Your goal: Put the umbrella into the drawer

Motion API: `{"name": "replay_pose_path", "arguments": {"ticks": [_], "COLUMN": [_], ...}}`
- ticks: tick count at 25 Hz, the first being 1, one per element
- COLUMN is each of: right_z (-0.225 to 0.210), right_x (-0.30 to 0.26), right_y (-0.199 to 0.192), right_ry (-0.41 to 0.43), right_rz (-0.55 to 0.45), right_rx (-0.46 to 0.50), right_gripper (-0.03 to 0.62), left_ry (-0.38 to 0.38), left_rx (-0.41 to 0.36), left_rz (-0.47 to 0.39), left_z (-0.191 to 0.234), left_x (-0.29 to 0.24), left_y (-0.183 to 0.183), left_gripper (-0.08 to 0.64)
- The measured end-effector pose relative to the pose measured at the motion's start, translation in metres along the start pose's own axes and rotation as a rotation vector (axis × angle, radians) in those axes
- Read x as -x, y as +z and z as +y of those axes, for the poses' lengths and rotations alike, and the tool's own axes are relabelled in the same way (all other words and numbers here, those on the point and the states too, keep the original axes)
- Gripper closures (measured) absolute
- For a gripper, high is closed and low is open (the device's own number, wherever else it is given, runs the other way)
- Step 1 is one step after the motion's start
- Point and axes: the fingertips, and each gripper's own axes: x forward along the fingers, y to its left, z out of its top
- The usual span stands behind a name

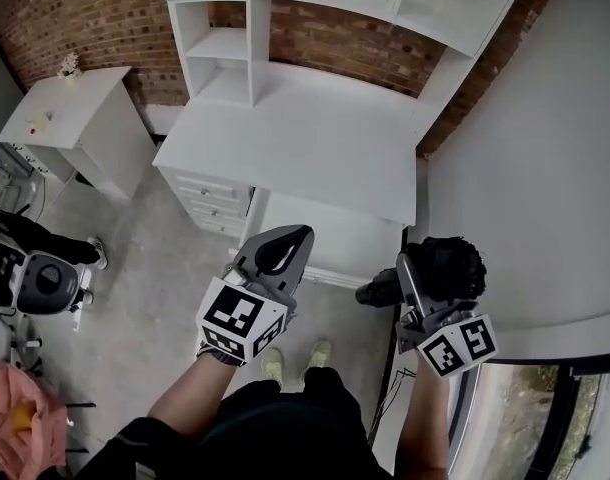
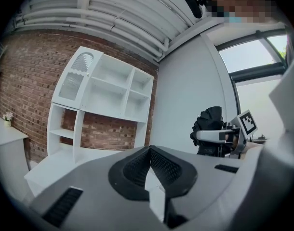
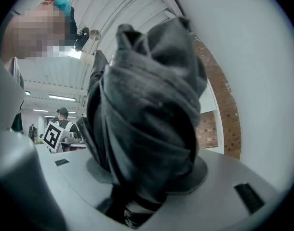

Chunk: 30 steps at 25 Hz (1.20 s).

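Observation:
A black folded umbrella sits between the jaws of my right gripper, which is shut on its bundled cloth. Its handle end sticks out to the left. The umbrella fills the right gripper view, and in the left gripper view it shows at the right. My left gripper is shut with nothing in it, its tips meeting. Both grippers are held in front of a white desk. Its drawers under the left side are closed, ahead of the left gripper.
A white shelf hutch stands on the desk against a brick wall. A white side table with a small flower pot is at the far left. A white wall runs along the right. Dark equipment stands on the floor at left.

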Motion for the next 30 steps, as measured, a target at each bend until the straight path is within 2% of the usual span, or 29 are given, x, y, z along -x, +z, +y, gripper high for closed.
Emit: {"name": "replay_pose_path", "arguments": {"ticks": [3, 7, 13, 18, 21, 30], "right_z": [-0.026, -0.044, -0.07, -0.091, -0.099, -0.112], "right_x": [-0.021, -0.038, -0.093, -0.128, -0.143, -0.166], "right_y": [-0.013, -0.017, -0.046, -0.103, -0.139, -0.248], "right_ry": [0.037, 0.102, 0.307, 0.518, 0.615, 0.774], "right_rz": [0.03, 0.049, 0.144, 0.31, 0.397, 0.596], "right_rx": [0.016, 0.017, 0.057, 0.137, 0.151, 0.159], "right_gripper": [0.37, 0.37, 0.37, 0.37, 0.37, 0.37], "left_ry": [0.008, 0.036, 0.142, 0.2, 0.227, 0.297], "left_rx": [0.014, 0.016, 0.033, 0.039, 0.04, 0.066], "left_rz": [0.022, 0.018, 0.046, 0.068, 0.068, 0.115], "left_z": [0.004, 0.002, 0.034, 0.047, 0.055, 0.083], "left_x": [-0.027, -0.047, -0.097, -0.141, -0.159, -0.183], "left_y": [-0.018, -0.021, -0.033, -0.055, -0.069, -0.129], "left_gripper": [0.554, 0.554, 0.554, 0.554, 0.554, 0.554]}}
